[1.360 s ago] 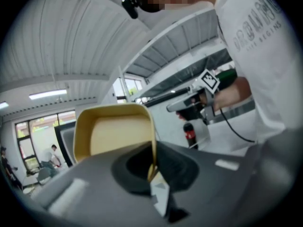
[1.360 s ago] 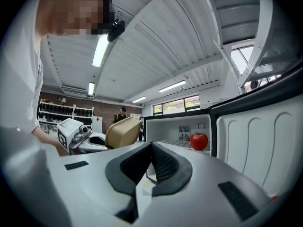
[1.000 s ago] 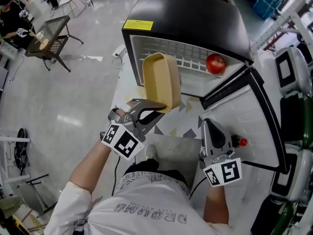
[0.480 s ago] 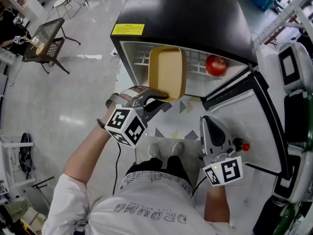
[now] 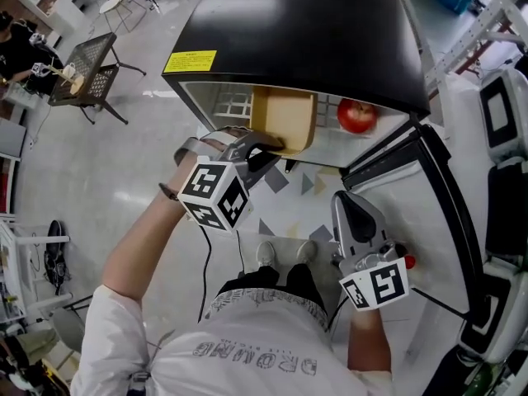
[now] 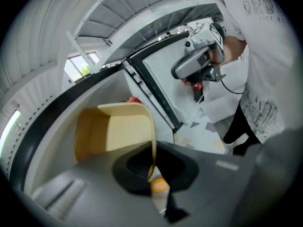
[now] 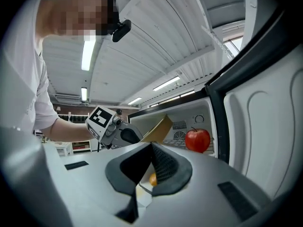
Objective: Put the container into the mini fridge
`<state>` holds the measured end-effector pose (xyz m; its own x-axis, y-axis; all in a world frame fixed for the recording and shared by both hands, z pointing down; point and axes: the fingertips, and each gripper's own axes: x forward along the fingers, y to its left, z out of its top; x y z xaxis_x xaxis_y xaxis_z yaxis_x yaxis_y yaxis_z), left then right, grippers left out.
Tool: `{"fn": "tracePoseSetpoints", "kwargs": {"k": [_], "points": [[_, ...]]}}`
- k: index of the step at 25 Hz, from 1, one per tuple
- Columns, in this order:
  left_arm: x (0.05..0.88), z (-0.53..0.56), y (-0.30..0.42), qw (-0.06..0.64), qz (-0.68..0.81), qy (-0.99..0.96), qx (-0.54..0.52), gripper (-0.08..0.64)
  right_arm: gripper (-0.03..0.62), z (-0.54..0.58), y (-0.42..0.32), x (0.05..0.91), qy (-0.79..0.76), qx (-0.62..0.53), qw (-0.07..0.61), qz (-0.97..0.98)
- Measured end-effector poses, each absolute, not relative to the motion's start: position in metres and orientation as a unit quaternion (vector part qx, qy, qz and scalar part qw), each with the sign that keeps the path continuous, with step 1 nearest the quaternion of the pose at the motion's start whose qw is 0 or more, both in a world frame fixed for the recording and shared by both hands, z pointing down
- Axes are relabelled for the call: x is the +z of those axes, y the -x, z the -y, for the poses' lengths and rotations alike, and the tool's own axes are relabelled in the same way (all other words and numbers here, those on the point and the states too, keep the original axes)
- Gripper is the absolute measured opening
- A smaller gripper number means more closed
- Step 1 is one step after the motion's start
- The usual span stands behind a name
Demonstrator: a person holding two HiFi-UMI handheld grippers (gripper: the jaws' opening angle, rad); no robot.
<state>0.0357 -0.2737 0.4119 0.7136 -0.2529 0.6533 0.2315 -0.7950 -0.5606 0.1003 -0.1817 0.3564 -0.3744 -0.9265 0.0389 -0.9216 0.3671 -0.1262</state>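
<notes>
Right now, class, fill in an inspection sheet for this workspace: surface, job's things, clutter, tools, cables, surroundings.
Surface: wire shelf in the open fridge; door swung to the right.
Job's things: tan container, tilted, partly inside the fridge mouth.
Clutter: red apple on the shelf, right of the container.
Tools: left tool shut on the container's wall; right tool shut, empty, by the door.
Cables: one cable hangs below the left tool.
Surroundings: grey floor, mesh table, a person at far left.
</notes>
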Motion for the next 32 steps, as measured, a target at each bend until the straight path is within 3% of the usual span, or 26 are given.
{"fn": "tracePoseSetpoints", "kwargs": {"k": [32], "points": [[0.431,0.344,-0.088,0.298,0.009,0.807,-0.509,0.025,0.0,0.21,-0.13,0.38,0.531,-0.099,0.051,-0.84]]}}
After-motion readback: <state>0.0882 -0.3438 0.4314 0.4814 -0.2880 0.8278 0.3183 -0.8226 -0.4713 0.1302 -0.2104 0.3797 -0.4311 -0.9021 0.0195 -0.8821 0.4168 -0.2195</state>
